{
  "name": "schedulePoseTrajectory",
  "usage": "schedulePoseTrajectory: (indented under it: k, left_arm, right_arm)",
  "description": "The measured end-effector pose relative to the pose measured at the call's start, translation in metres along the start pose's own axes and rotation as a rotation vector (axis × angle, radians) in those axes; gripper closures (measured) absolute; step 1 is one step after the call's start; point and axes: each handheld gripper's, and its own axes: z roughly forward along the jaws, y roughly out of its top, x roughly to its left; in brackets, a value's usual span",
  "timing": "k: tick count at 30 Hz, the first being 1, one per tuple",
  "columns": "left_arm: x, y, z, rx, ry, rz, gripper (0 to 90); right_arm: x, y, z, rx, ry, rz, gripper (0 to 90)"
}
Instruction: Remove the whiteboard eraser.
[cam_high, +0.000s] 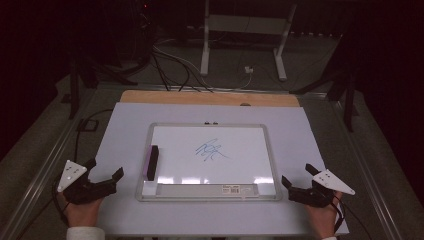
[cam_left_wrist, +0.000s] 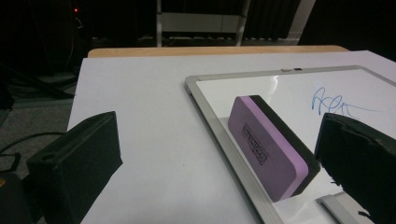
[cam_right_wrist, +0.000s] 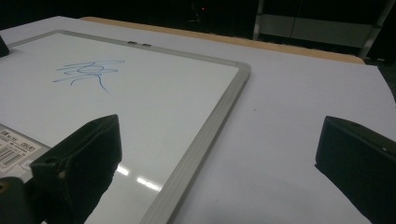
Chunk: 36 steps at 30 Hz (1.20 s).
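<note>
A white tabletop (cam_high: 125, 150) carries a framed whiteboard (cam_high: 210, 157) with blue scribble (cam_high: 211, 149) at its middle. A purple eraser (cam_high: 151, 162) lies on the board's left edge. The left hand-held gripper (cam_high: 104, 175) rests left of the board, jaws spread, empty; the right hand-held gripper (cam_high: 298, 180), likewise wide open, sits at the board's right.

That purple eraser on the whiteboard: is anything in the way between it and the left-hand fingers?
Nothing visible. The left gripper sits open on the white table, just outside the whiteboard's frame. The eraser stands on edge just inside that frame, with only the low frame and bare table between.
</note>
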Motion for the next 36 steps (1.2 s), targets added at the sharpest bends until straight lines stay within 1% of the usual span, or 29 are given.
schedulePoseTrajectory:
  k: [3, 5, 10, 14, 17, 18, 21, 28, 36]
  left_arm:
    - [0.000, 0.003, 0.002, 0.012, -0.008, -0.003, 1.3]
    - [0.000, 0.005, 0.005, 0.020, -0.011, 0.000, 2.8]
    - [0.000, 0.009, 0.009, 0.023, -0.017, -0.001, 2.9]
    - [0.000, 0.011, 0.015, 0.035, -0.024, -0.001, 2.9]
    - [-0.001, 0.012, 0.019, 0.044, -0.031, -0.002, 3.0]
    - [-0.002, 0.011, 0.022, 0.054, -0.036, -0.003, 2.9]
    - [-0.002, 0.011, 0.025, 0.067, -0.040, 0.000, 3.0]
    - [-0.005, 0.009, 0.032, 0.091, -0.052, -0.010, 3.6]
    - [-0.011, 0.010, 0.039, 0.118, -0.071, 0.003, 3.7]
  right_arm:
    - [0.000, 0.000, 0.000, -0.001, 0.001, 0.003, 0.9]
    - [0.000, 0.000, -0.001, -0.003, 0.000, 0.003, 0.9]
    - [-0.001, 0.000, -0.001, -0.003, -0.003, 0.007, 0.9]
    - [-0.001, 0.000, -0.001, -0.003, -0.002, 0.009, 0.9]
    - [-0.001, 0.000, -0.001, -0.001, -0.001, 0.007, 0.8]
    - [-0.001, 0.000, -0.001, 0.000, -0.001, 0.007, 0.8]
    - [0.000, 0.000, -0.001, 0.001, -0.001, 0.006, 0.8]
    - [0.000, 0.000, 0.000, 0.005, 0.001, 0.004, 0.8]
    - [0.001, 0.000, -0.001, 0.005, 0.000, 0.002, 0.8]
